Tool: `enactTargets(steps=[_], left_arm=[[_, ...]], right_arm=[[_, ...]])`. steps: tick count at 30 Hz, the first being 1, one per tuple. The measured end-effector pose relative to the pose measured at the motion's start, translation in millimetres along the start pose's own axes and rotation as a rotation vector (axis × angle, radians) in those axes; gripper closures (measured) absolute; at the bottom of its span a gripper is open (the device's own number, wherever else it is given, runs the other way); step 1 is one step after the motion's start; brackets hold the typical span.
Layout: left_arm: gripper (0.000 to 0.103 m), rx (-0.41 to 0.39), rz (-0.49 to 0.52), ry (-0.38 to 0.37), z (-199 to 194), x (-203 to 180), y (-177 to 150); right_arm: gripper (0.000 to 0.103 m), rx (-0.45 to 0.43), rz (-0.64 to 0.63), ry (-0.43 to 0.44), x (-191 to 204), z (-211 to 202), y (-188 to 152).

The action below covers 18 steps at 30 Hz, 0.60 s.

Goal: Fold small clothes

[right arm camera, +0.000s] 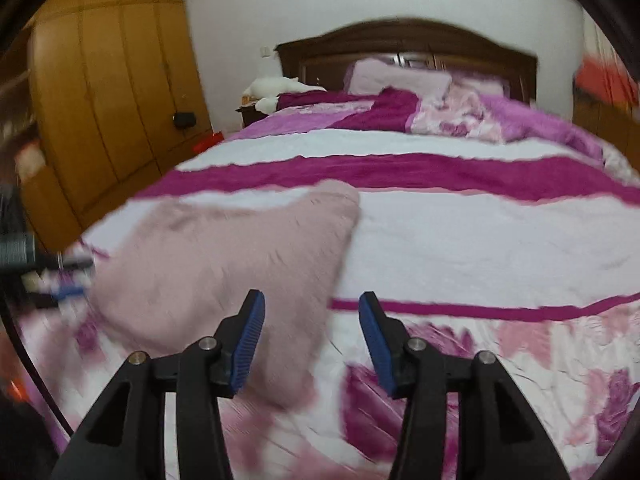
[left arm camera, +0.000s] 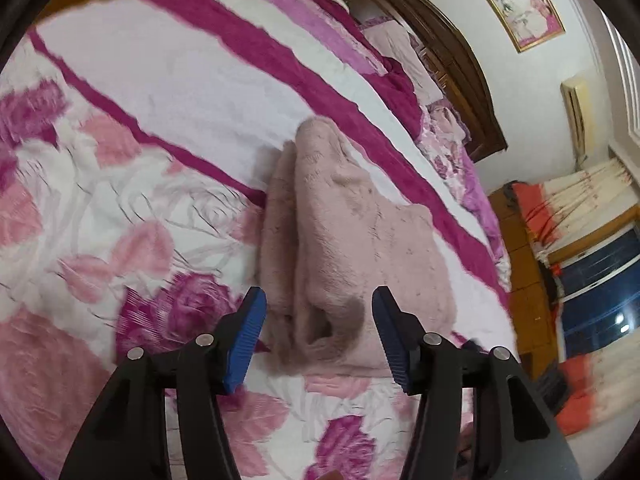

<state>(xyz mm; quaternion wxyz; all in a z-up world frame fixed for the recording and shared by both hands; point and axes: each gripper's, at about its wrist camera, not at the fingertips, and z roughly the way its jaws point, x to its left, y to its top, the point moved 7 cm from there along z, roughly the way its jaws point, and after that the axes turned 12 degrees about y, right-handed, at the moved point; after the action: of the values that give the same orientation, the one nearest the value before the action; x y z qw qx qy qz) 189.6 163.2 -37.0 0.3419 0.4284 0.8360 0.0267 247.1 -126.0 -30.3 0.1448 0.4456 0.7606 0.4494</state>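
A fuzzy pale pink garment (left arm camera: 352, 240) lies folded on the bed, with a doubled layer along its left side. My left gripper (left arm camera: 319, 300) is open and empty, its blue pads just above the garment's near edge. In the right wrist view the same pink garment (right arm camera: 224, 264) lies to the left on the bedspread. My right gripper (right arm camera: 311, 304) is open and empty, above the garment's right edge. The left gripper's blue tip (right arm camera: 70, 292) shows blurred at the far left of that view.
The bedspread (right arm camera: 480, 240) has white and magenta stripes and pink roses. A dark wooden headboard (right arm camera: 408, 48) and pillows (right arm camera: 396, 76) are at the far end. A wooden wardrobe (right arm camera: 108, 100) stands left of the bed. Orange-and-cream curtains (left arm camera: 568, 200) hang by the window.
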Motion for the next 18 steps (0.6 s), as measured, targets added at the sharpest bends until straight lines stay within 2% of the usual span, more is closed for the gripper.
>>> enactTargets(steps=[3,7,10,13,16,17,18], left_arm=[[0.072,0.022,0.015,0.036,7.1,-2.4,-6.4],[0.072,0.011,0.056,0.049,6.3,-11.0,-11.3],[0.072,0.002,0.074,0.059,10.8,-18.3,-9.9],[0.072,0.008,0.096,0.083,21.0,-26.1,-8.1],[0.072,-0.003,0.116,0.095,27.1,-32.5,-7.0],[0.073,-0.008,0.126,0.102,29.9,-35.0,-7.6],[0.086,-0.009,0.133,0.111,31.0,-34.8,-7.4]], right_arm=[[0.044,0.014,-0.009,0.054,4.6,-2.8,-20.2],[0.041,-0.002,-0.122,0.044,21.3,-9.0,-31.9],[0.040,0.047,-0.205,0.036,37.9,5.2,-32.2],[0.040,0.052,-0.324,-0.030,52.2,17.9,-27.3],[0.041,0.000,-0.414,-0.088,63.5,24.7,-10.9],[0.063,-0.008,-0.434,-0.092,66.2,26.5,-6.9],[0.097,0.019,-0.452,-0.112,65.2,31.6,-4.7]])
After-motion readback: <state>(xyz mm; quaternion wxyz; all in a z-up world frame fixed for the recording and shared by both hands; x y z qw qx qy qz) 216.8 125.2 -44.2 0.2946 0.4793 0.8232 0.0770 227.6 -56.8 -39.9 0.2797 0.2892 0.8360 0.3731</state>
